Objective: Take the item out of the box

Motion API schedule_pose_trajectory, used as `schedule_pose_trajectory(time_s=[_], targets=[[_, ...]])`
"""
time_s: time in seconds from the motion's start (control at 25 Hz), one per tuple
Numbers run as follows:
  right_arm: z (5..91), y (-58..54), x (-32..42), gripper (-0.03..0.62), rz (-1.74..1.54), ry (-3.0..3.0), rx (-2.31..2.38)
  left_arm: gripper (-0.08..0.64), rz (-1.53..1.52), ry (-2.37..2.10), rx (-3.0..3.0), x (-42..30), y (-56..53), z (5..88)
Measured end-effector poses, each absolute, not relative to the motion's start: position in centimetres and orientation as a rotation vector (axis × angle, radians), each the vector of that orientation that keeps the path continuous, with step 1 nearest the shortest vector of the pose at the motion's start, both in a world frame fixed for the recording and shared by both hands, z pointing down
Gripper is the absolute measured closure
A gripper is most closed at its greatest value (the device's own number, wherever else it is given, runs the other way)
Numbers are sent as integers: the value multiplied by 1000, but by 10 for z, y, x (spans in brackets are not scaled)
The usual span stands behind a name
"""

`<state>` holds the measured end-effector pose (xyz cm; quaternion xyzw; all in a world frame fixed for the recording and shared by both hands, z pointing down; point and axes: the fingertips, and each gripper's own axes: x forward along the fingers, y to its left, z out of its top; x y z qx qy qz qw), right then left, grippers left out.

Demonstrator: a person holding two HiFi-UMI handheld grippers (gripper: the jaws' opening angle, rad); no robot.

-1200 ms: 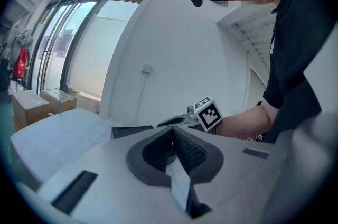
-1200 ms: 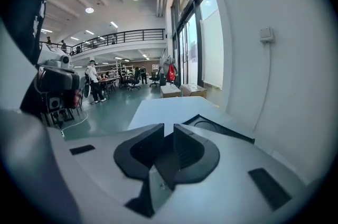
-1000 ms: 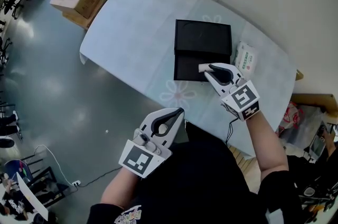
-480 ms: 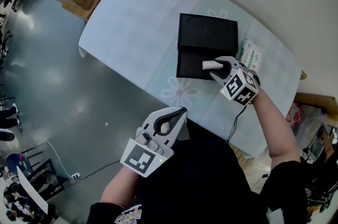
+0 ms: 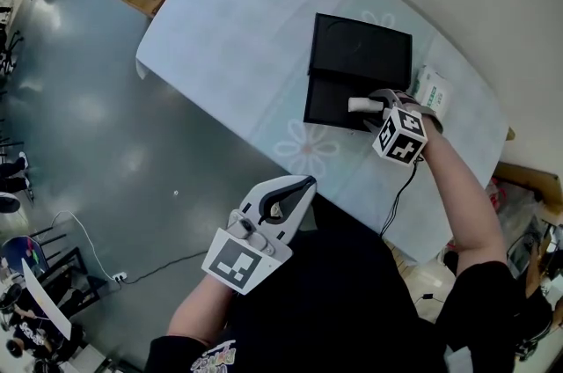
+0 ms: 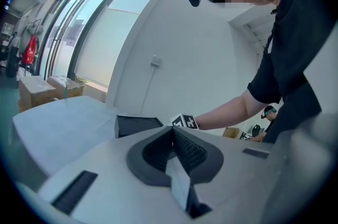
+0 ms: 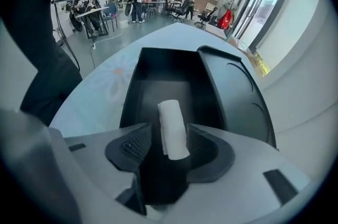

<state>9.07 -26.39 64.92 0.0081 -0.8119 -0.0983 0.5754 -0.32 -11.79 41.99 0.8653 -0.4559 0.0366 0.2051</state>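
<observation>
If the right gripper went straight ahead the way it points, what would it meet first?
The white roll, which lies between the opening jaws of the right gripper; past it, probably the black box floor, though depth is unclear.

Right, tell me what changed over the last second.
The right gripper pushed forward into the open black box, and its jaws are opening. They now straddle the white roll lying in the tray, without pressing on it. The roll, the box and the tissue pack stayed put. The left gripper stayed shut, off the table.
</observation>
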Motion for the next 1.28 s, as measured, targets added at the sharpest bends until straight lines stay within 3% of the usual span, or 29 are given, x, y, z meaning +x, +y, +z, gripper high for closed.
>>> schedule_pose_trajectory(time_s=[0.6,0.88,1.28], targets=[[668,-270,95,399,-252,-1777,19,552,119,-1292,2388,-3,-108,422],[668,-266,96,443,-288,-1754,-12,552,130,-1307,2386,-7,-101,418],[654,-264,94,456,-282,-1787,90,552,127,-1323,2412,-14,-83,407]])
